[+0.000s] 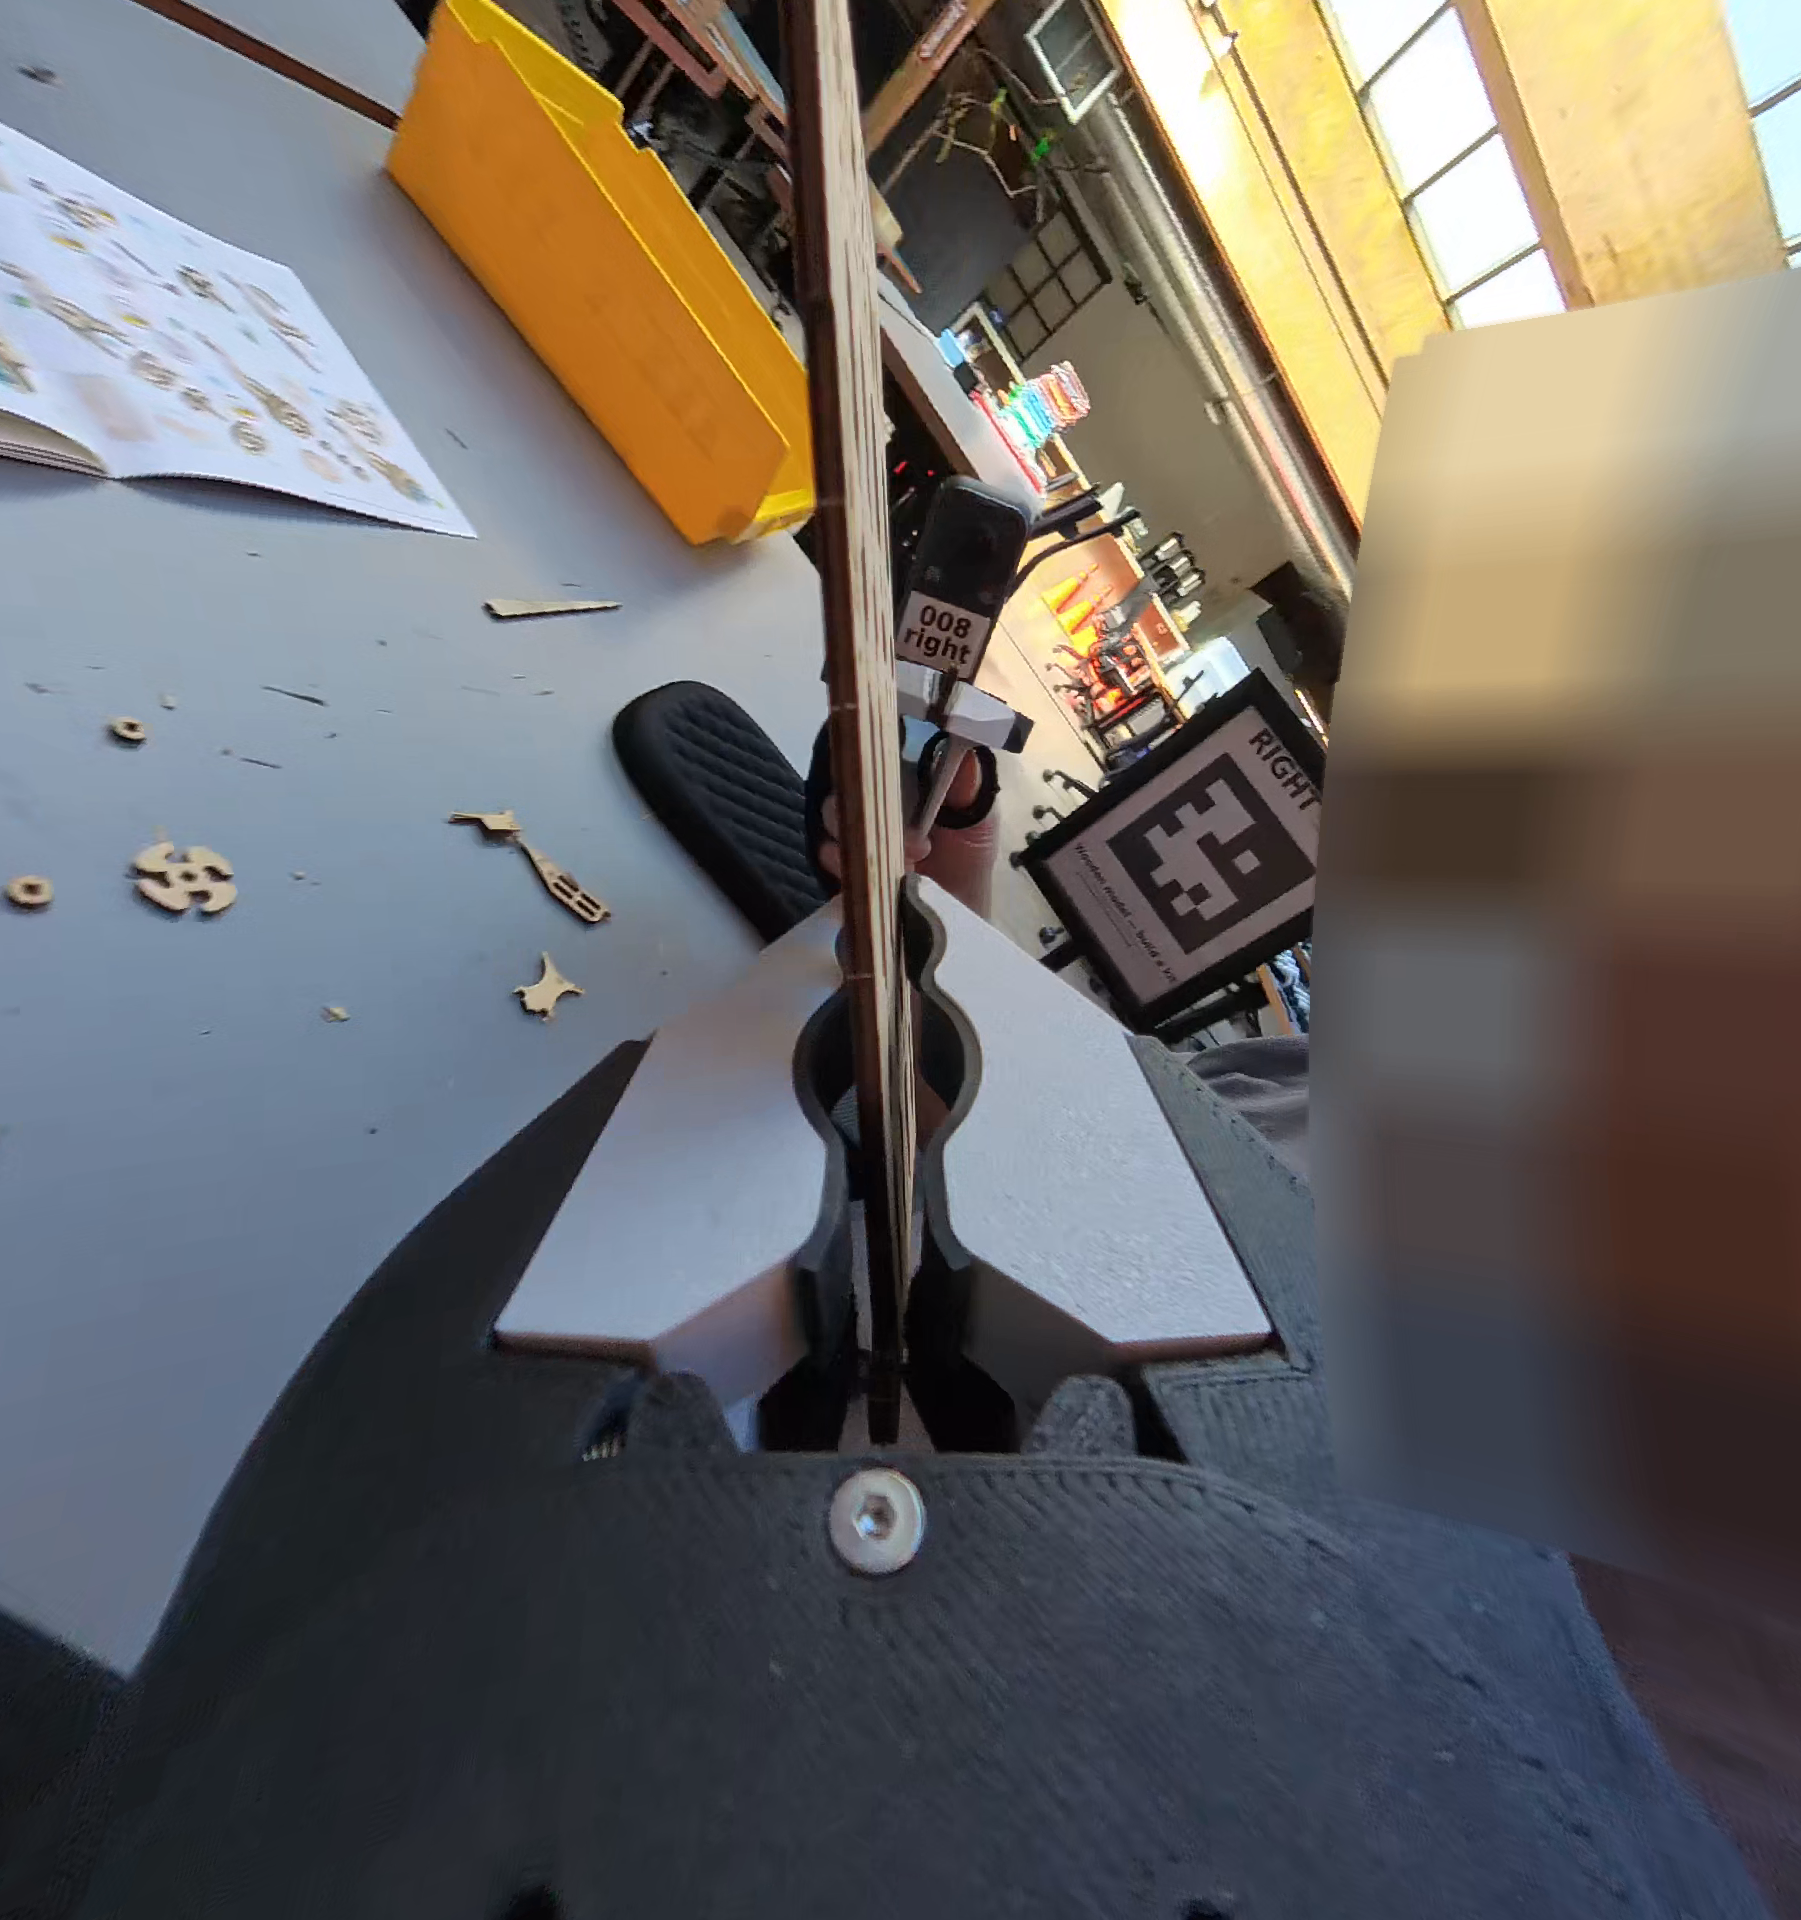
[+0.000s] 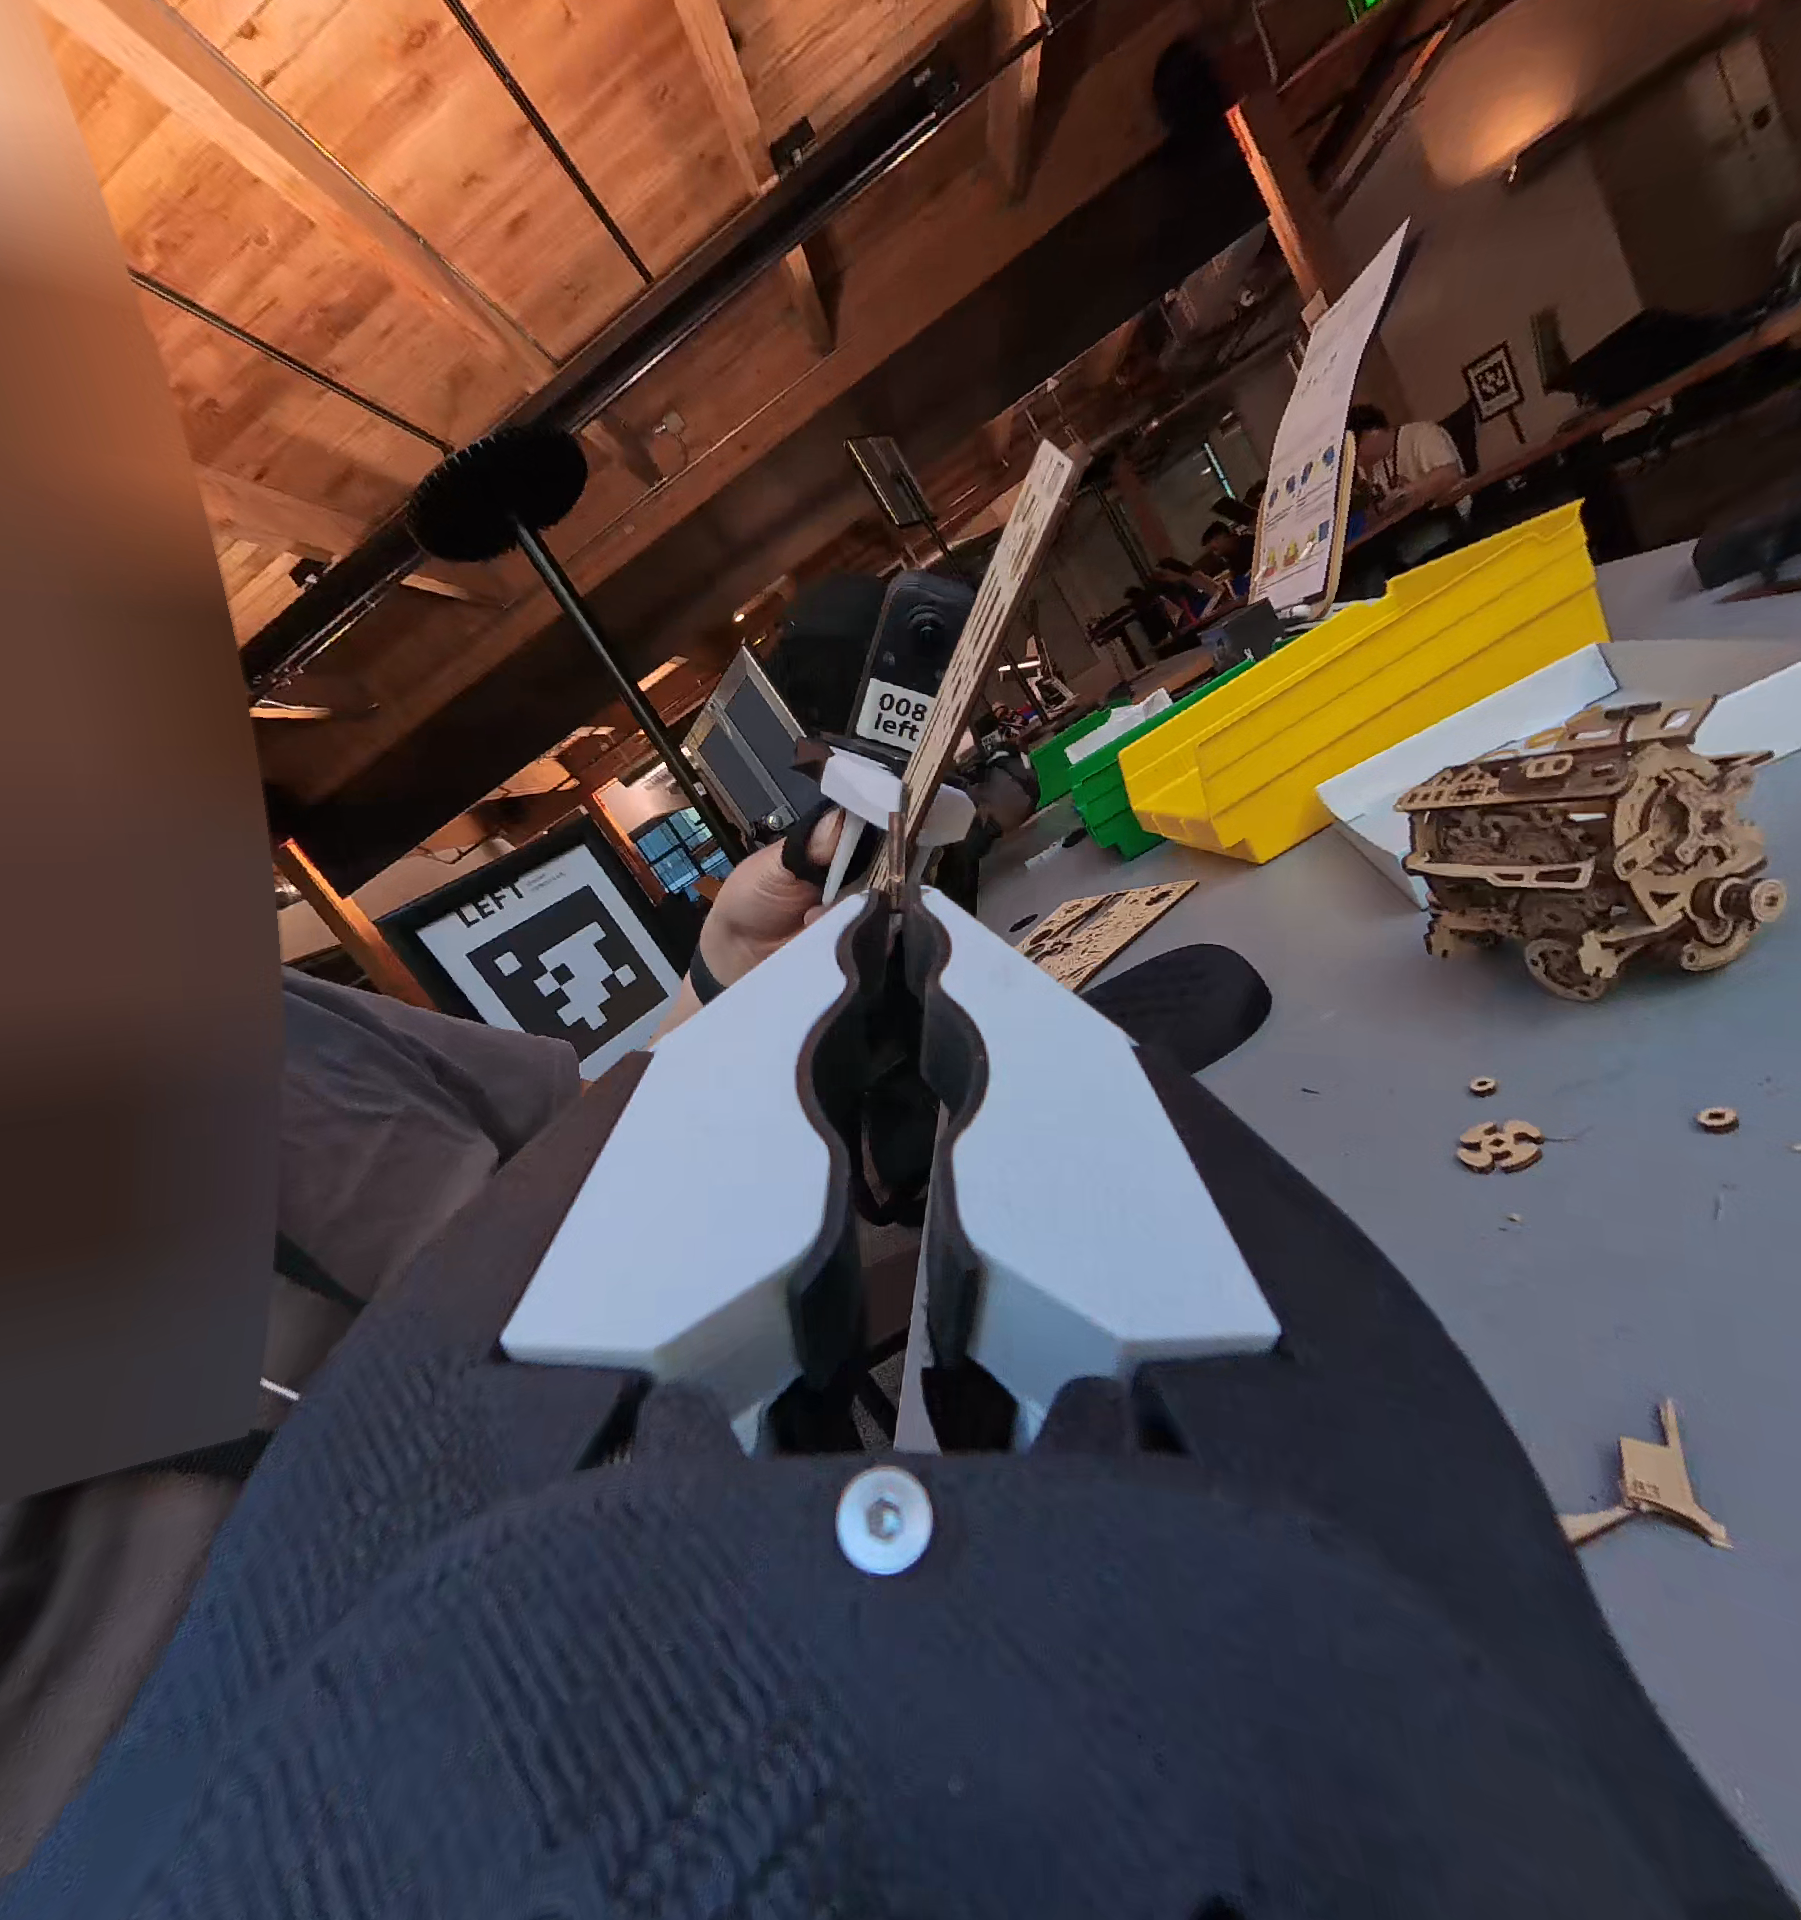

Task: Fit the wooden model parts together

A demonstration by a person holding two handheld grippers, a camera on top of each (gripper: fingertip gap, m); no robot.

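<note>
My left gripper (image 1: 875, 925) is shut on a thin wooden parts sheet (image 1: 854, 416). I see the sheet edge-on; it rises from the jaws to the top of the view. In the right wrist view the same sheet (image 2: 1000, 623) tilts up to the right, held by the left gripper (image 2: 896, 795). My right gripper (image 2: 894, 904) is shut, its tips on the sheet's lower edge, with a thin pale strip between its jaws. It faces the left gripper and shows in the left wrist view (image 1: 927, 821) just behind the sheet. A built wooden model (image 2: 1582, 862) stands on the grey table.
Small loose wooden parts (image 1: 184, 878) lie scattered on the table, with an open instruction booklet (image 1: 148, 332) and a yellow bin (image 1: 584, 270) behind. A black pad (image 2: 1187, 997), another flat parts sheet (image 2: 1093, 930), green bins (image 2: 1093, 779) and a wood offcut (image 2: 1654, 1486) also lie there. My right fingertips sit around 11 cm from my left ones.
</note>
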